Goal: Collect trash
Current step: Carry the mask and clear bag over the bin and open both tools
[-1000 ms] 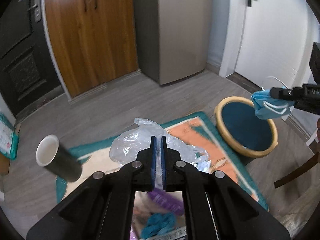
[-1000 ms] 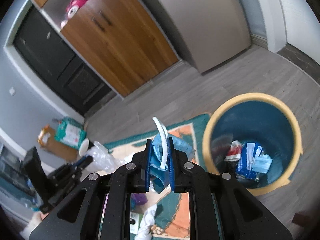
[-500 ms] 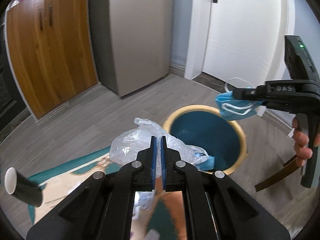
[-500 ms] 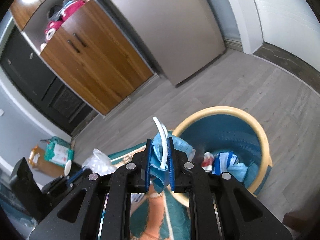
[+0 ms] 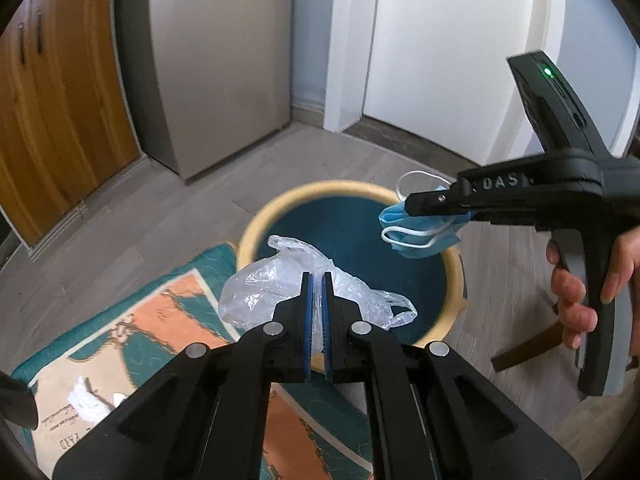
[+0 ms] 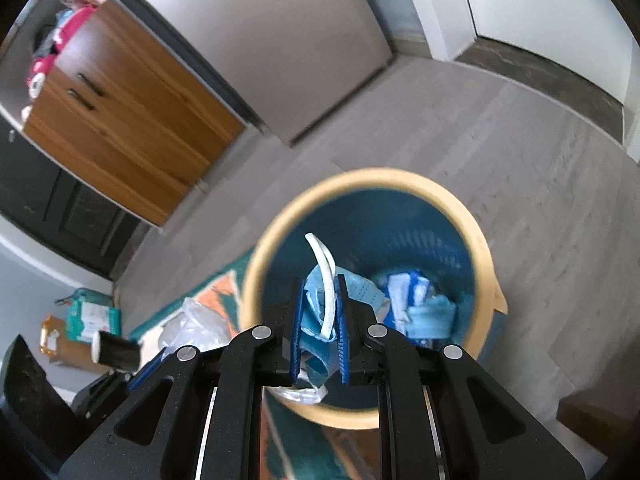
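Observation:
My left gripper (image 5: 316,280) is shut on a crumpled clear plastic bag (image 5: 264,292), which hangs over the near rim of the bin (image 5: 280,204), a round blue one with a yellow rim. My right gripper (image 6: 319,284) is shut on a blue face mask (image 6: 316,316) with white ear loops, held above the open bin (image 6: 486,256). In the left wrist view the right gripper (image 5: 412,204) comes in from the right with the mask (image 5: 420,236) dangling over the bin's mouth. Blue and white wrappers (image 6: 416,304) lie inside the bin.
A teal and orange rug (image 5: 160,320) lies left of the bin with a white scrap (image 5: 86,400) on it. A dark cup (image 6: 114,350) lies on the floor at left. A wooden cabinet (image 6: 132,120), a fridge (image 5: 216,60) and a white door (image 5: 452,48) stand behind.
Both grippers have swung toward the bin and sunk. The bag now overlaps the bin's near rim, and the mask has moved from beside the bin to above its opening.

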{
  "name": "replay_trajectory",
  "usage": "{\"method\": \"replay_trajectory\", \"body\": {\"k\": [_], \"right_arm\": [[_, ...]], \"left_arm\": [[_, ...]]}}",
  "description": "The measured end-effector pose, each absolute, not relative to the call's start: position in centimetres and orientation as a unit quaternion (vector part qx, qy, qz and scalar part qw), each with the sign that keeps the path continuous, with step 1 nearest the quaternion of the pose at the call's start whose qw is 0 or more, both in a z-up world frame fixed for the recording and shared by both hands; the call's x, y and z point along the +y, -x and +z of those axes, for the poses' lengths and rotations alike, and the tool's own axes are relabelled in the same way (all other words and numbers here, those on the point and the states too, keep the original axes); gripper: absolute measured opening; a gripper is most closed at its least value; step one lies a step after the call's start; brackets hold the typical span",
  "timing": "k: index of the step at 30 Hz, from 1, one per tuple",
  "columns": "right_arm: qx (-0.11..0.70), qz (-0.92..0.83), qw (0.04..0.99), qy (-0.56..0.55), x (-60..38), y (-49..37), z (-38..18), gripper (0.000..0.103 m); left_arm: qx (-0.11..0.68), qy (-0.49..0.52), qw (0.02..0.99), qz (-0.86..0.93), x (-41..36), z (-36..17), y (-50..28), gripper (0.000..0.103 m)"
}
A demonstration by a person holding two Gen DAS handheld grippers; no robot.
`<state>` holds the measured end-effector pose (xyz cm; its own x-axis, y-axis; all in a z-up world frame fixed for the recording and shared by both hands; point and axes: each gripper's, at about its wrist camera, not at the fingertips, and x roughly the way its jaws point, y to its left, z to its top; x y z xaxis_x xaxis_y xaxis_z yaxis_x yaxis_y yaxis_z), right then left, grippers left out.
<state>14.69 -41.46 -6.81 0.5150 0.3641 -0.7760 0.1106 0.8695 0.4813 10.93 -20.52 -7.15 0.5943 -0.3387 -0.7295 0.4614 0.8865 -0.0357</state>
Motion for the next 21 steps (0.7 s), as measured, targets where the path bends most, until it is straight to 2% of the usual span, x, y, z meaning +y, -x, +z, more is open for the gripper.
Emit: {"method": "replay_trajectory", "body": {"k": [10, 13, 14, 16, 17, 18, 19, 21], "right_arm": [[0.504, 0.066, 0.823, -0.253, -42.0, -15.5, -8.3, 0.016], [0.503, 0.056, 0.829, -0.239, -41.6, -15.6, -8.1, 0.022], [0.504, 0.053, 0.830, -0.235, -41.5, -15.6, -8.1, 0.028], [0.504, 0.048, 0.830, -0.235, -41.4, -15.7, -8.2, 0.039], [0.504, 0.046, 0.830, -0.236, -41.5, -15.7, -8.2, 0.045], [0.503, 0.045, 0.830, -0.238, -41.5, -15.7, -8.1, 0.048], [0.501, 0.044, 0.831, -0.238, -41.5, -15.7, -8.0, 0.050], [0.498, 0.041, 0.833, -0.238, -41.5, -15.7, -7.8, 0.061]], "left_arm": [[0.415, -0.105, 0.874, -0.228, -21.8, -10.3, -11.4, 0.004], [0.412, -0.099, 0.876, -0.231, -21.8, -10.1, -11.4, 0.004], [0.411, -0.093, 0.877, -0.232, -21.8, -10.0, -11.4, 0.005], [0.408, -0.082, 0.879, -0.232, -21.6, -9.4, -11.3, 0.012], [0.403, -0.076, 0.882, -0.232, -21.3, -9.0, -11.1, 0.025], [0.400, -0.075, 0.884, -0.232, -21.1, -8.8, -11.0, 0.033], [0.392, -0.073, 0.888, -0.228, -20.8, -8.3, -10.8, 0.045], [0.383, -0.070, 0.893, -0.225, -20.3, -7.7, -10.4, 0.050]]}}
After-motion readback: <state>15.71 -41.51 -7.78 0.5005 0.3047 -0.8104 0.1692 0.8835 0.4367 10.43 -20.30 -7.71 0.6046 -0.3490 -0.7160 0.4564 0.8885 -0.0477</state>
